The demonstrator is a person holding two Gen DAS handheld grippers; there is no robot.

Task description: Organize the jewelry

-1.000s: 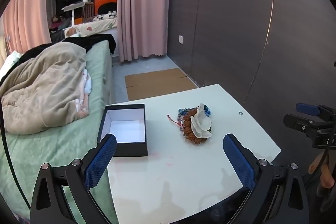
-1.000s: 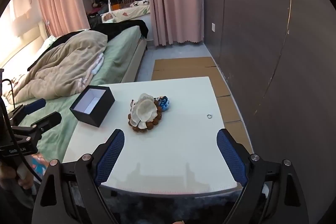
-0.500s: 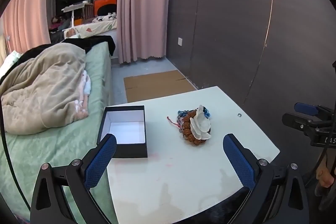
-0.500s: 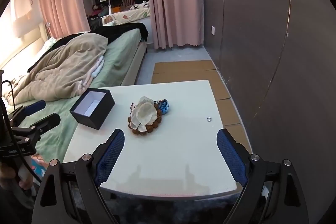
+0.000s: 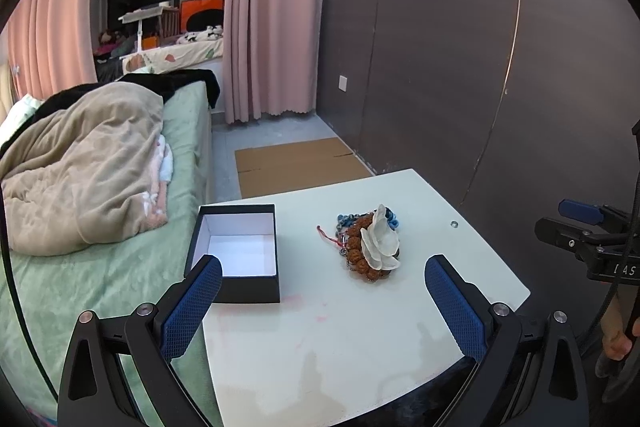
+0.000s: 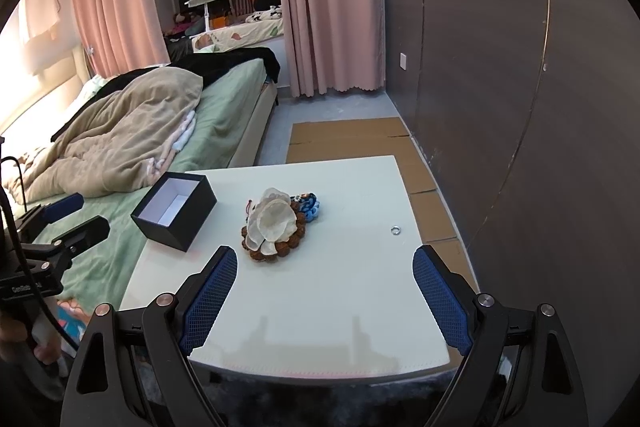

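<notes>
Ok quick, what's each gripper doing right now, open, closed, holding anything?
Left gripper: open, holding nothing, above the table.
Right gripper: open, holding nothing, above the table's near edge.

From my seat the table (image 5: 360,339) reads as smooth white laminate with a soft sheen and faint pink smudges. The box (image 5: 240,259), centre-left, looks like matt black card lined with white paper. Mid-frame, the bead bracelet (image 5: 356,251) has rough, knobbly brown seeds under a glossy, pearly shell flower (image 5: 380,243). My left gripper (image 5: 323,307) shows blue, cross-hatched rubbery pads (image 5: 188,311) on matt black plastic with shiny metal screws. The small ring (image 6: 395,230), right of centre, glints like metal. The blanket (image 5: 80,167) at left is soft beige fleece.
</notes>
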